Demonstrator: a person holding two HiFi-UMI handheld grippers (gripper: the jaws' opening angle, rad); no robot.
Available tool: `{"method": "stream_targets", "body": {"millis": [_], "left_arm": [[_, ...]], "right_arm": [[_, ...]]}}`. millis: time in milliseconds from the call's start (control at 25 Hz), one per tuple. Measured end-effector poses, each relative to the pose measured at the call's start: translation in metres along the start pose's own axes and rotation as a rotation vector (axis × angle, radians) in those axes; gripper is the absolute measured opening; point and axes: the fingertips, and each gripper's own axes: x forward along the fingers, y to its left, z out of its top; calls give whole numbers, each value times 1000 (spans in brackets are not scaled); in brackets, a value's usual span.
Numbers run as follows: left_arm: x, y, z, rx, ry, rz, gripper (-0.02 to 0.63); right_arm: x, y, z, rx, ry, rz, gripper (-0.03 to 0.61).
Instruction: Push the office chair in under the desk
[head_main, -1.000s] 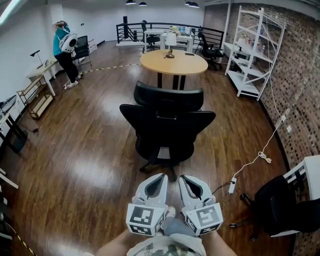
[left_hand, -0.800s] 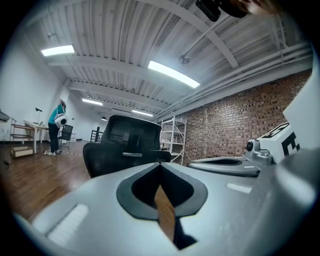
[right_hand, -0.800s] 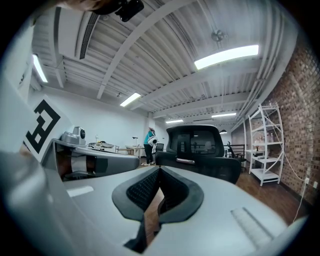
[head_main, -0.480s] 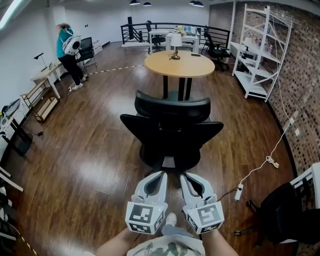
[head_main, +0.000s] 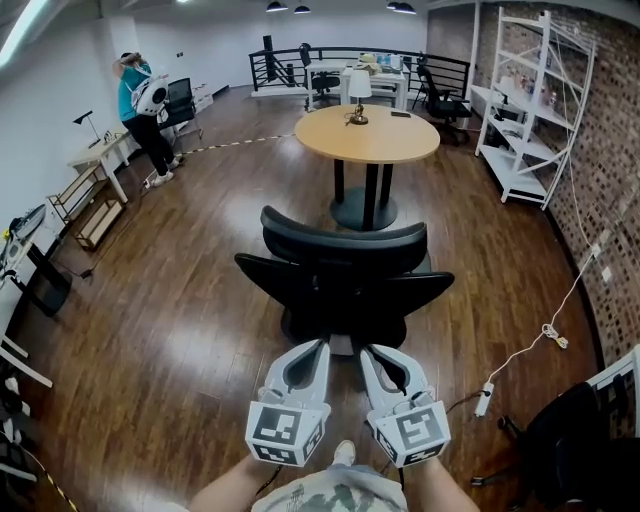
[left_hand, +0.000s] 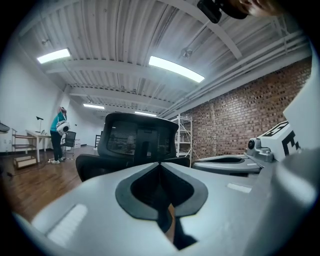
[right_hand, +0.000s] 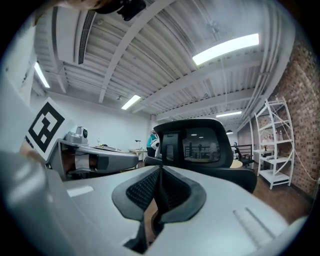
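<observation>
A black office chair stands with its back to me, just ahead of both grippers. Beyond it is a round wooden desk on a black pedestal, with floor between the two. My left gripper and right gripper are held side by side, both shut and empty, their tips at the lower edge of the chair's back. Whether they touch it I cannot tell. In the left gripper view the left gripper points at the chair's backrest. The right gripper likewise faces the chair's headrest.
A small lamp stands on the desk. A person stands at the far left by a desk. White shelving lines the brick wall at right. A power strip with its cable and another black chair are at lower right.
The view has advanced: chair and round desk sit nearer and lower in the head view, and the gripper tips now reach the chair's back. Both grippers stay shut.
</observation>
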Motion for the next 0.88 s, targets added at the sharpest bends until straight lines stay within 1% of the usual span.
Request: {"method": "stream_targets", "body": {"millis": [160,440,520,640,760,880], "left_arm": [[20,12,3,24,9,-2,21],[44,47,19,85,-2,49,34],[49,55,19,112,0,52,48],[57,64,16,157,15,38,100],[63,71,13,208,30,24,118],[68,84,12,258,51,20,144]], "right_arm": [[13,-20,1,-16,-1,21,14],[33,-52,14,-85,-5,51,47],[38,-58,14,-108,3,66,65],[42,-70,14,-154,9,78,90],[44,-83,18,-201,21,77,101],[45,-91,12,-237,49,97,122]]}}
